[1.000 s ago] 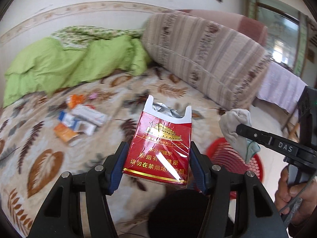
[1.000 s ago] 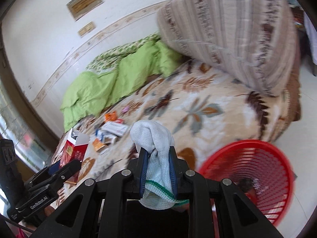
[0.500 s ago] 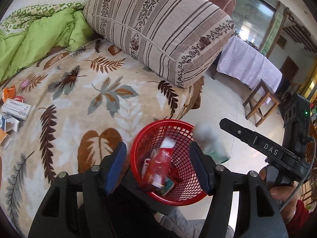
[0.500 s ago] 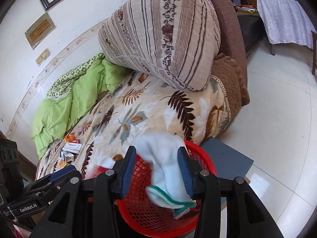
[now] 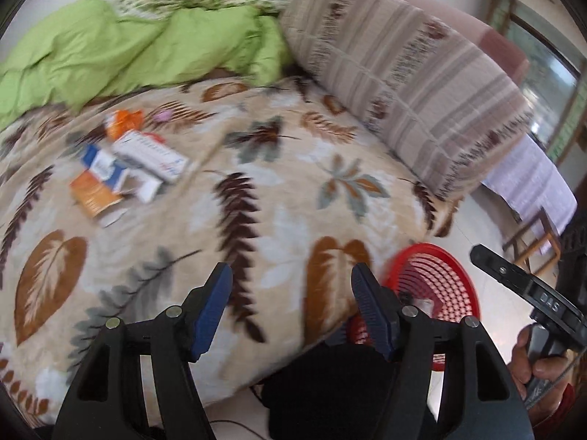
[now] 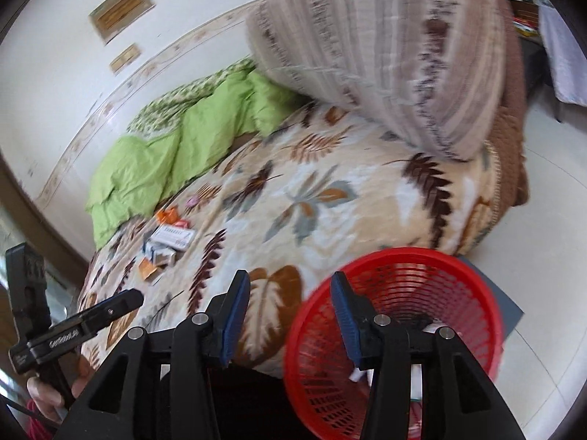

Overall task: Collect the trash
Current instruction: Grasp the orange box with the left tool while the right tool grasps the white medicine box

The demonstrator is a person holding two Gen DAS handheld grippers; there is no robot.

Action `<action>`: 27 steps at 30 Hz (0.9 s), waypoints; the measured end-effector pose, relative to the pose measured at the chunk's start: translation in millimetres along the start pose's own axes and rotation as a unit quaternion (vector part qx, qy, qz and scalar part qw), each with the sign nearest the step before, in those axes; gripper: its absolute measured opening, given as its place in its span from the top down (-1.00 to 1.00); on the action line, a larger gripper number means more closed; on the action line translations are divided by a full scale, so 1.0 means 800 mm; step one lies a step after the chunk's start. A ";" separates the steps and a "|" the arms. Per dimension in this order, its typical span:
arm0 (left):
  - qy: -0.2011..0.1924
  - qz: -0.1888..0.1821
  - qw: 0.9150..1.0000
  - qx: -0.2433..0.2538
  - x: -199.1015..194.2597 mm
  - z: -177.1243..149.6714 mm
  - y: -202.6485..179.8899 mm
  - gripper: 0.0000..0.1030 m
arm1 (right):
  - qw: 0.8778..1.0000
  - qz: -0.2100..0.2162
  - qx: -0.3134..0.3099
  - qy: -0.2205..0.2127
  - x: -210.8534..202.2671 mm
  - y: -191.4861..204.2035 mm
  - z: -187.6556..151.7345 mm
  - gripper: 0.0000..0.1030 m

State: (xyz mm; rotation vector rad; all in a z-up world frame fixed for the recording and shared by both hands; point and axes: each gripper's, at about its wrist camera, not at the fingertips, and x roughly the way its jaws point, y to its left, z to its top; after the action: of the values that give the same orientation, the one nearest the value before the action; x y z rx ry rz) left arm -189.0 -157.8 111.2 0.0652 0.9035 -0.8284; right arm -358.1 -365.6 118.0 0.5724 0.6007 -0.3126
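Observation:
Several small boxes and wrappers (image 5: 124, 168) lie in a heap on the leaf-patterned blanket, far left of my left gripper (image 5: 291, 293), which is open and empty above the bed's edge. The heap also shows in the right wrist view (image 6: 167, 242). A red plastic basket (image 6: 422, 293) stands on the floor beside the bed; it also shows in the left wrist view (image 5: 436, 278). My right gripper (image 6: 290, 304) is open and empty above the basket's left rim. The basket's contents are mostly hidden.
A green quilt (image 5: 121, 47) is bunched at the bed's far side. A big striped bolster (image 5: 403, 80) lies along the right. Pale tiled floor (image 6: 550, 220) lies right of the basket. A wooden stool (image 5: 532, 234) stands far right.
Both grippers have let go: the red cigarette pack and the white cloth dropped into the basket. Both views have swung back toward the bed and the heap.

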 end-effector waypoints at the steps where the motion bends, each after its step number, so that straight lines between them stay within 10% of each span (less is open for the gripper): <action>1: -0.001 0.007 1.000 -0.012 -0.001 0.002 0.017 -0.29 | 1.000 0.007 -0.010 0.007 0.009 0.011 0.002 0.03; 14: -0.021 0.131 0.980 -0.148 0.014 0.025 0.221 -0.29 | 0.974 0.100 -0.179 0.096 0.182 0.186 0.034 -0.18; 27: -0.004 0.142 0.973 -0.181 0.046 0.030 0.286 -0.29 | 0.969 0.154 -0.087 0.171 0.459 0.235 0.107 -0.25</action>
State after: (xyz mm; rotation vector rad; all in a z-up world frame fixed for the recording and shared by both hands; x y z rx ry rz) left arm -8.9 -29.9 36.4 -0.1252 0.9984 -0.3900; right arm 49.9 -306.3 29.9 0.5433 0.8495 0.1352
